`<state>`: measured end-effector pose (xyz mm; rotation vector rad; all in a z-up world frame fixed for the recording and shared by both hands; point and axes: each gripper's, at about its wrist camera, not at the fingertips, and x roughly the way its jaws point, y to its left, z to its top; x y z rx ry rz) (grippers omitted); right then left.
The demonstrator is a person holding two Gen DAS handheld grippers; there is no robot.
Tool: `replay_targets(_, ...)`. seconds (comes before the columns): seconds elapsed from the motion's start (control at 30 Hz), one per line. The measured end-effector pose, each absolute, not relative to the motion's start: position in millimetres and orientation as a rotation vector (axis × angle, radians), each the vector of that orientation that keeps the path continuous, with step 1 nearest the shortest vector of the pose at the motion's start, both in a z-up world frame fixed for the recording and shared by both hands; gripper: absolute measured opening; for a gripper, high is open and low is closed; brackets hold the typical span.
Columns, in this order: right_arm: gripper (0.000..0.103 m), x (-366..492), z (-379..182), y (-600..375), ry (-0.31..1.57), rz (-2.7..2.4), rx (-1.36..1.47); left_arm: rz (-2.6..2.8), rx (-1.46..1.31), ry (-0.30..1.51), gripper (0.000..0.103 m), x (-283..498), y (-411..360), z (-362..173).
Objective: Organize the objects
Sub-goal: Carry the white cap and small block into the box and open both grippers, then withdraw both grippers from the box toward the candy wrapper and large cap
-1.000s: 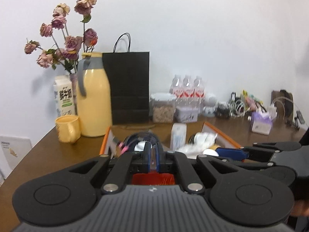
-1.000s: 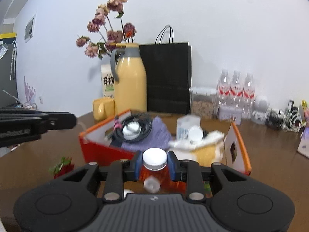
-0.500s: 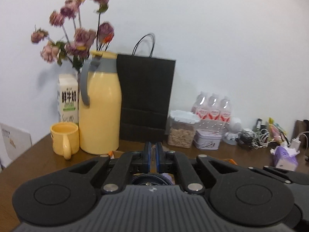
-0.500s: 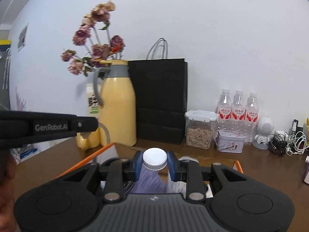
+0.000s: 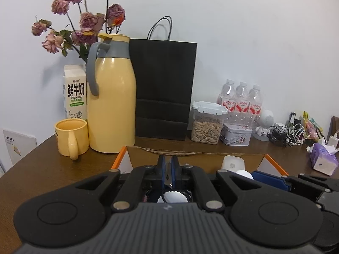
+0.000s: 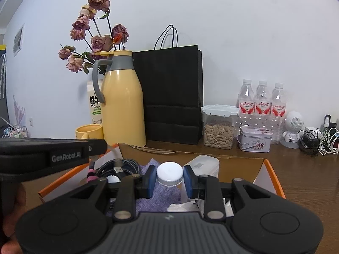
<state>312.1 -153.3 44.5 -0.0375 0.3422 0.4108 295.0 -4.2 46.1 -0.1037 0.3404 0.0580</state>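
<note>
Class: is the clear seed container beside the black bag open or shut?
Shut: the seed container has its white lid seated flat.

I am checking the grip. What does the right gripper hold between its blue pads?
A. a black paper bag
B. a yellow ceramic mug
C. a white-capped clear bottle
C: the right gripper's blue pads press the white-capped clear bottle above the orange cardboard box.

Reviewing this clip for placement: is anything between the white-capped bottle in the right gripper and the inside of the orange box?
Nothing visible blocks it. The right gripper holds the white-capped bottle over the open orange box. Below lie a purple cloth, a coiled cable and a white container.
</note>
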Motion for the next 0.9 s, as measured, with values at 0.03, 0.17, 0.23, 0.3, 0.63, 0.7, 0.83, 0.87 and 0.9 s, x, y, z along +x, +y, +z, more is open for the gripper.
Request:
replay_targets(0.03,0.027,311.2,43.9,-153.1,0.343,0.408,-0.04,0.063,-0.106,0.34,0.008,294.7,-3.9,45.7)
replay_targets(0.17,0.059,307.3,43.7,-153.2,0.33,0.393,-0.051,0.086,-0.107,0.321,0.047,290.6,-2.6,47.0)
replay_targets(0.23,0.081,304.2,44.2,-153.9,0.31,0.372,-0.059,0.101,-0.102,0.294,0.063,286.2,-2.8,49.0)
replay_targets(0.3,0.093,301.7,45.1,-154.6,0.294,0.354,-0.066,0.107,-0.099,0.277,0.083,282.4,-3.2,51.4)
replay_targets(0.63,0.103,301.0,44.4,-158.1,0.294,0.336,-0.058,0.118,-0.081,0.245,0.103,272.9,-8.3,51.4)
replay_targets(0.7,0.103,300.8,44.6,-158.4,0.293,0.336,-0.059,0.121,-0.084,0.246,0.103,272.5,-7.7,50.8)
replay_targets(0.83,0.103,300.0,44.7,-158.8,0.292,0.335,-0.059,0.122,-0.087,0.24,0.103,269.3,-6.9,51.0)
replay_targets(0.87,0.103,299.5,44.9,-158.5,0.291,0.334,-0.059,0.121,-0.086,0.238,0.103,268.2,-6.9,51.5)
replay_targets(0.9,0.103,298.4,45.1,-159.2,0.288,0.334,-0.059,0.119,-0.086,0.237,0.103,266.8,-6.8,52.0)
